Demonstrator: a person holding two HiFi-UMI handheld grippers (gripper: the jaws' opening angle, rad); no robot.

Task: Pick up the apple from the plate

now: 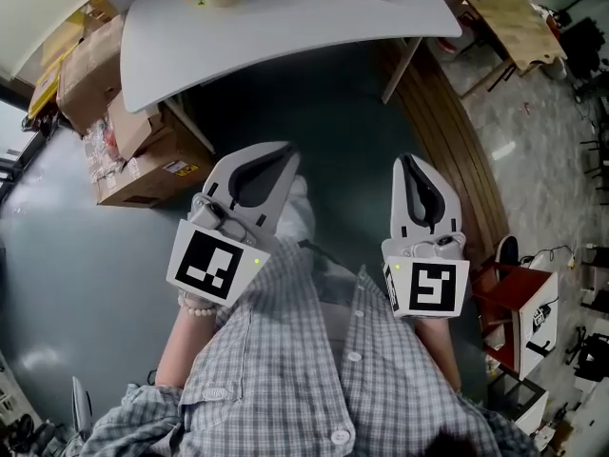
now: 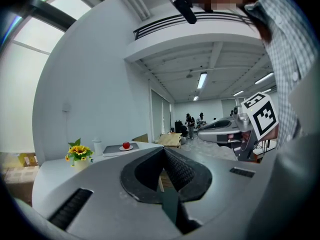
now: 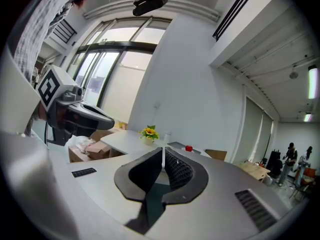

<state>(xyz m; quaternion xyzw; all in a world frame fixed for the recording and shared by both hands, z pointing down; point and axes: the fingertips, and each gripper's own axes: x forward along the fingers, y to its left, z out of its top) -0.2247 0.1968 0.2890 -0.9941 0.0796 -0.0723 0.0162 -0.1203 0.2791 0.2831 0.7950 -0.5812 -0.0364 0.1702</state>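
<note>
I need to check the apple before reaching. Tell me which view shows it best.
The left gripper view: the apple sits whole on its plate, on a grey tray. The right gripper view shows it only as a small red dot. The head view cuts it off at the top edge.

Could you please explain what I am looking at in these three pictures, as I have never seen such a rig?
A person holds a gripper in each hand. The head view looks down from their head at the left gripper and right gripper; the other two views look along each gripper's jaws. Both are shut and hold nothing. Ahead stands a white table with sunflowers and a red apple on a plate.
</note>
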